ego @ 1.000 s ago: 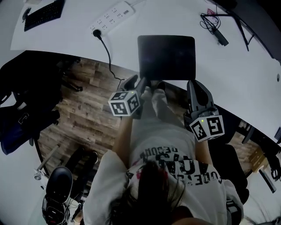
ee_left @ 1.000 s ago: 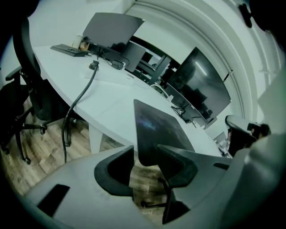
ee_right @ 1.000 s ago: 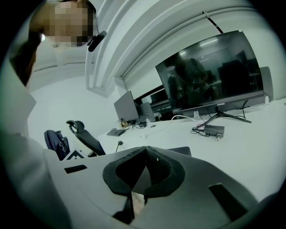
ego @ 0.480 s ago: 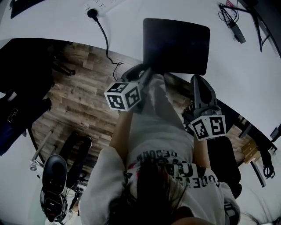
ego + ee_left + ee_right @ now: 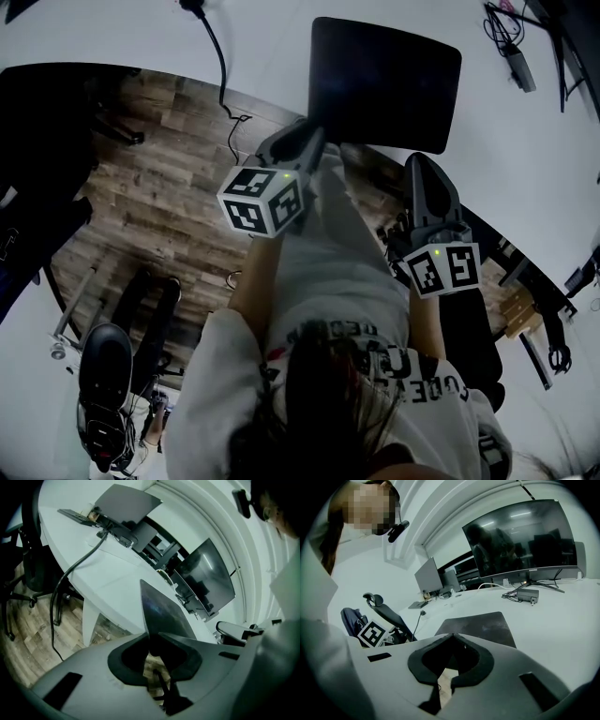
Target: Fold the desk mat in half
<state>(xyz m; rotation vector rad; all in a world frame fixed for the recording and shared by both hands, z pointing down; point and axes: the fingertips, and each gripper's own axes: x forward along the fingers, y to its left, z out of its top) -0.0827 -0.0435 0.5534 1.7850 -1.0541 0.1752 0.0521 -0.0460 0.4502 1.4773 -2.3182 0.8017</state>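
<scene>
- The dark desk mat lies flat on the white tabletop, with its near side along the tabletop's near edge.
- The left hand-held gripper is at the mat's near left corner. Its jaws have just been closing, with that corner between them, and they now appear to pinch it.
- The right hand-held gripper is by the mat's near right corner with its jaws drawn together. Nothing shows between them, and the mat starts just beyond the tips. Whether they touch it is unclear.
- A black cable runs off the tabletop's near edge to the left of the mat.
</scene>
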